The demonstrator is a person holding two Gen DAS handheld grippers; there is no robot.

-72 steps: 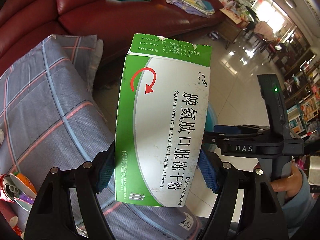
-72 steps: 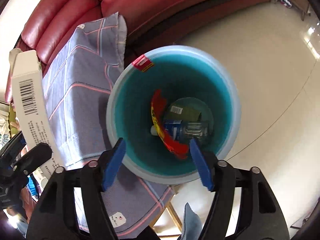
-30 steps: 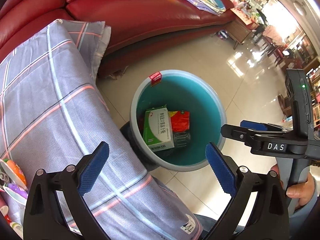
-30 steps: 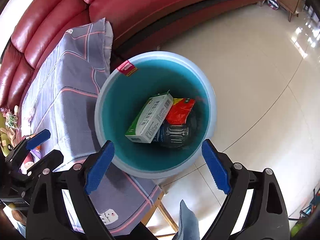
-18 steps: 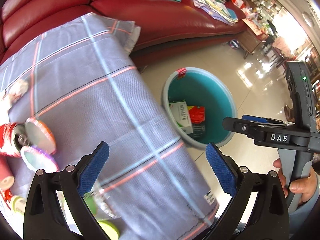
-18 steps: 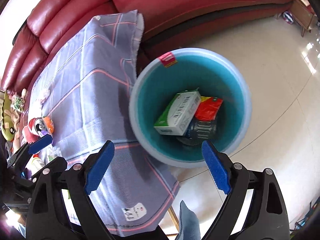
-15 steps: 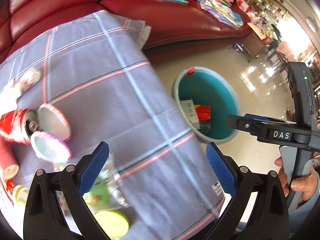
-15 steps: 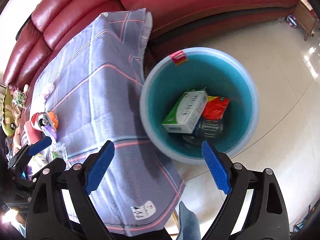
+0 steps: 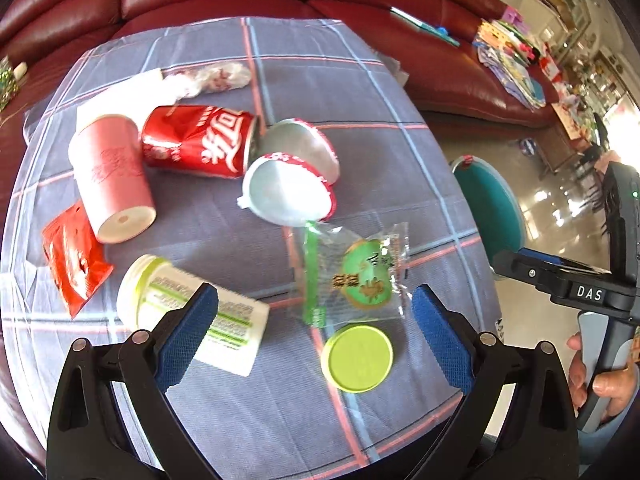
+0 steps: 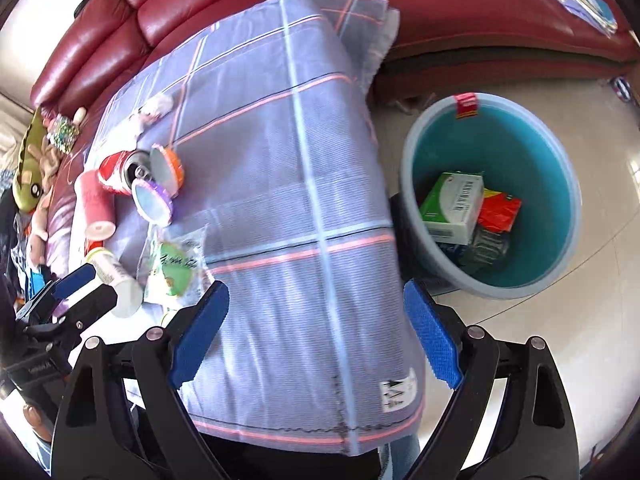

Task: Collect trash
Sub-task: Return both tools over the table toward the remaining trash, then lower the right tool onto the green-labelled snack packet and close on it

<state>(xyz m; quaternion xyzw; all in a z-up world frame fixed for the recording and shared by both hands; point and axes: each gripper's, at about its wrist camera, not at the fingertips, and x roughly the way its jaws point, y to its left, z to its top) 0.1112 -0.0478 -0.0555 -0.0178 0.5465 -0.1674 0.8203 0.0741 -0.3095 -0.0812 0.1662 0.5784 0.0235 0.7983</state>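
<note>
My left gripper (image 9: 316,332) is open and empty above the table's near edge. Between and beyond its fingers lie a green snack wrapper (image 9: 356,276), a green lid (image 9: 357,359) and a white bottle with a green label (image 9: 192,312). Farther off are a crushed red cola can (image 9: 200,142), a pink paper cup (image 9: 112,178), two foil-lined cups (image 9: 288,194) and a red packet (image 9: 74,258). My right gripper (image 10: 316,332) is open and empty over the table's right part. The teal bin (image 10: 492,196) holds the green medicine box (image 10: 454,200), a red wrapper and a bottle.
A checked grey cloth (image 9: 360,92) covers the table. A red leather sofa (image 9: 360,8) runs behind it with papers (image 9: 512,64) on its seat. The bin (image 9: 490,208) stands on the shiny tiled floor to the table's right. Soft toys (image 10: 32,168) lie at the far left.
The left gripper let the green medicine box drop into the bin, opened, and swung left from the bin to the trash on the table. The right gripper opened and shifted left too.
</note>
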